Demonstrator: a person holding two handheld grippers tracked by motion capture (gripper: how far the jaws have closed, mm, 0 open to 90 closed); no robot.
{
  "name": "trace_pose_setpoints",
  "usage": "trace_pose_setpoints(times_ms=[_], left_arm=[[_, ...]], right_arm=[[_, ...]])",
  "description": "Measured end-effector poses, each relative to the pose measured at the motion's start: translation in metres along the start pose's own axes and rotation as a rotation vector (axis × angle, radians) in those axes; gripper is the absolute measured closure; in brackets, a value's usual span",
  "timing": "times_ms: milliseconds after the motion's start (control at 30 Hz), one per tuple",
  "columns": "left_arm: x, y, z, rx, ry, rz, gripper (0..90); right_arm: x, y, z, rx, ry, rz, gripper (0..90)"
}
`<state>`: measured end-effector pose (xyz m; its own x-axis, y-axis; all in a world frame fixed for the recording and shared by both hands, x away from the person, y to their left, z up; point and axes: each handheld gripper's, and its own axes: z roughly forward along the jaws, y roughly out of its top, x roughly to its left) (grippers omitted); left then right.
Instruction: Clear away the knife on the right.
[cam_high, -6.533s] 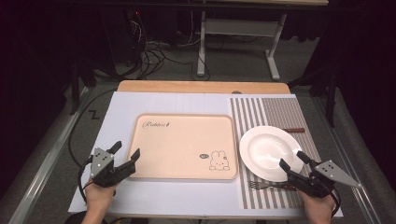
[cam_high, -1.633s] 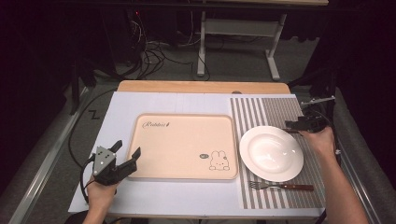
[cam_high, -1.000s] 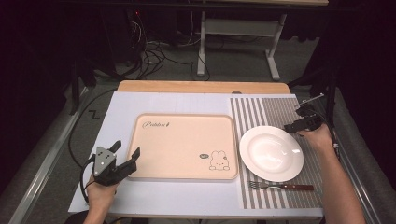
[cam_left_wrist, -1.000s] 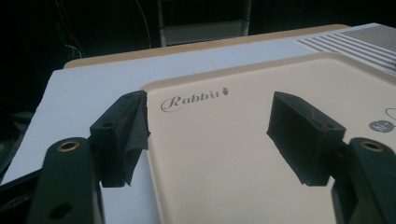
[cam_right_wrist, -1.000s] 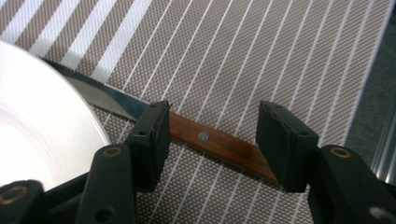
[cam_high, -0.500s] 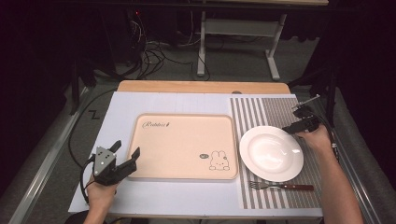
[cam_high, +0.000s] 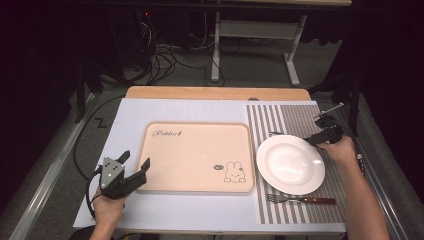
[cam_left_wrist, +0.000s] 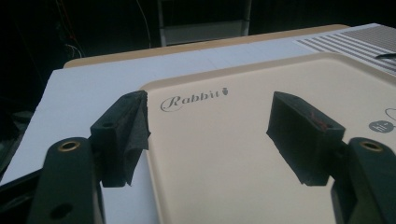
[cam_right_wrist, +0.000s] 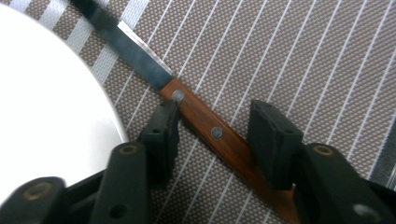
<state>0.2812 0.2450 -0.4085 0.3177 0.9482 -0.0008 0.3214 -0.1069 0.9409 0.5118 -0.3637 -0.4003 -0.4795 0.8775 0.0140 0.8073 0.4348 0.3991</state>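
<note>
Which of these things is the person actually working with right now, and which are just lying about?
In use: knife, lying between the open jaws of the right gripper, which have just been closing.

Lying about: plate, fork, rabbit tray, striped mat; left gripper open, idle.

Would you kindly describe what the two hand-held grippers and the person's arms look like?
Both are black. The left hand-held gripper carries a grey three-cornered plate on top and trails a black cable; its blocky pads look rough, one with reddish marks. The right hand-held gripper has brass-coloured rivets on its jaw arms. The forearms are bare, with no sleeves in sight.
</note>
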Motion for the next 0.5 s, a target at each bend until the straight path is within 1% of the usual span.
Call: trace_pose_setpoints(times_ms=[33,67,100,133,200,233,267,300,333,500], left_arm=[[-0.0001,0.0,-0.0001,0.001,-0.001,0.001,29.6],[-0.0004,0.0,-0.0003,0.001,-0.003,0.001,29.6],[-0.0009,-0.0001,-0.0009,-0.001,-0.006,0.004,29.6],[-0.001,-0.0001,-0.0012,-0.002,-0.005,0.005,29.6],[-0.001,0.0,-0.0012,-0.002,-0.005,0.004,29.6],[-0.0011,0.0,-0.0012,-0.002,-0.006,0.005,29.6],[-0.0012,0.0,-0.0013,-0.003,-0.006,0.005,29.6],[-0.0013,-0.0001,-0.0014,-0.003,-0.006,0.005,29.6],[-0.0013,0.0,-0.0015,-0.003,-0.006,0.005,29.6],[-0.0012,0.0002,-0.0026,-0.008,-0.008,0.002,29.6]], right_arm=[[0.0026,-0.0027,0.0004,0.004,-0.023,-0.022,62.3],[0.0026,-0.0027,0.0004,0.004,-0.023,-0.022,62.3],[0.0051,-0.0039,0.0003,-0.003,-0.039,-0.03,63.0],[0.0055,-0.0048,0.0001,-0.005,-0.04,-0.021,66.3],[0.0061,-0.0067,-0.0003,-0.015,-0.051,-0.027,67.9],[0.0066,-0.0073,-0.0004,-0.017,-0.045,-0.018,68.7],[0.0072,-0.0081,-0.0005,-0.021,-0.05,-0.014,69.2],[0.0073,-0.0083,-0.0005,-0.024,-0.054,-0.016,71.8],[0.0086,-0.0084,-0.0009,-0.022,-0.05,-0.017,77.9],[0.0111,-0.0066,-0.0011,-0.007,-0.068,-0.011,78.3]])
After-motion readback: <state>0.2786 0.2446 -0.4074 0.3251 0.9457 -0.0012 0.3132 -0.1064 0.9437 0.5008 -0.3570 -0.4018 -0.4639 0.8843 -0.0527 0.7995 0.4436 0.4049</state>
